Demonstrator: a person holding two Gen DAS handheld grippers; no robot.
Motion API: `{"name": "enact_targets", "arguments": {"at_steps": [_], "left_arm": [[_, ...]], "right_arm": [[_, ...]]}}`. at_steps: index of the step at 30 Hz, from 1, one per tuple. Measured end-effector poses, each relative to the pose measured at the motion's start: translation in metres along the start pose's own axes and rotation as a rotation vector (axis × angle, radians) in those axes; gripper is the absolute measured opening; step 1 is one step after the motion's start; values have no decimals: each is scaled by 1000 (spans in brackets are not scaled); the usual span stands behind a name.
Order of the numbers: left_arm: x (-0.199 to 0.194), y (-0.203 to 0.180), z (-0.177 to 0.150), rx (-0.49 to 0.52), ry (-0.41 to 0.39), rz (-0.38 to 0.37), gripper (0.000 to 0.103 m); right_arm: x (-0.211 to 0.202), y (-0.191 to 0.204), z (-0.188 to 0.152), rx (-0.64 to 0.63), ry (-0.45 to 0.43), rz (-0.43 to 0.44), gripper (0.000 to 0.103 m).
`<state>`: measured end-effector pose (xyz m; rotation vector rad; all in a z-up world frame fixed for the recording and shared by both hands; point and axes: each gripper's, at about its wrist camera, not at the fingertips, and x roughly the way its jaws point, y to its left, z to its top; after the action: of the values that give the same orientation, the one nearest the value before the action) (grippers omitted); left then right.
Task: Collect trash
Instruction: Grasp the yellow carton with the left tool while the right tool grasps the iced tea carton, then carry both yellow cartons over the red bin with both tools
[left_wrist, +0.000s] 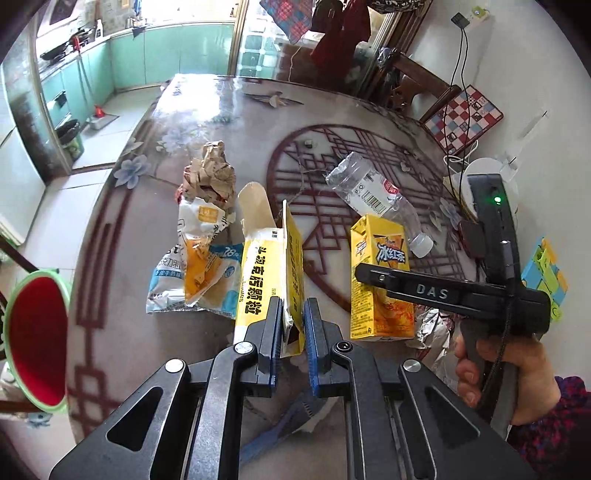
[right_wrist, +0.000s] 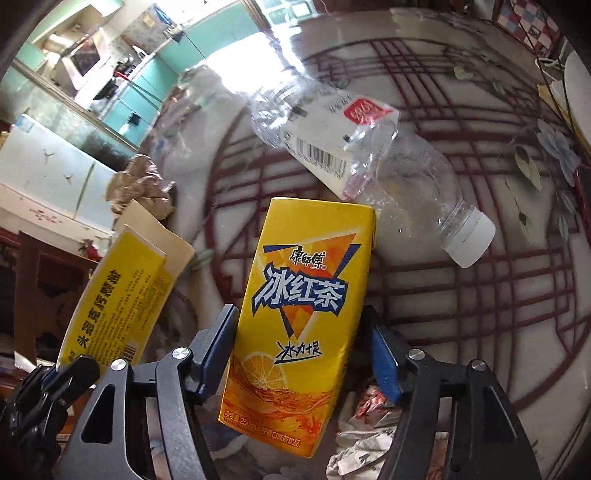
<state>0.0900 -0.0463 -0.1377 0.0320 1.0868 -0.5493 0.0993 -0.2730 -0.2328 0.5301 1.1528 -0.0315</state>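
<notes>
My left gripper (left_wrist: 292, 325) is shut on the edge of an opened yellow and white cardboard box (left_wrist: 271, 266), which also shows in the right wrist view (right_wrist: 122, 288). My right gripper (right_wrist: 301, 358) is shut on a yellow iced tea carton (right_wrist: 299, 317), held upright; it also shows in the left wrist view (left_wrist: 380, 280), with the right gripper (left_wrist: 373, 275) over it. A clear plastic bottle (right_wrist: 369, 147) lies on the table behind the carton. A snack wrapper (left_wrist: 199, 266) and crumpled brown paper (left_wrist: 212, 173) lie left of the box.
A patterned glass table (left_wrist: 184, 110) holds the trash. A red bin with a green rim (left_wrist: 35, 343) stands at the table's left. Crumpled foil (right_wrist: 365, 439) lies under the right gripper. Cables and a white appliance (left_wrist: 484, 173) are at the far right.
</notes>
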Motion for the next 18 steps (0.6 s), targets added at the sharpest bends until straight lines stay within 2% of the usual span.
{"name": "enact_targets", "arguments": {"at_steps": [6, 12, 18], "left_arm": [[-9, 3, 0, -9, 13, 11, 11], [-32, 1, 0, 37, -52, 81, 11], [-54, 8, 2, 58, -109, 96, 10]], "right_arm": [[-45, 13, -7, -48, -95, 47, 65], [-89, 28, -23, -107, -178, 31, 65], [-108, 43, -30, -121, -211, 25, 65]]}}
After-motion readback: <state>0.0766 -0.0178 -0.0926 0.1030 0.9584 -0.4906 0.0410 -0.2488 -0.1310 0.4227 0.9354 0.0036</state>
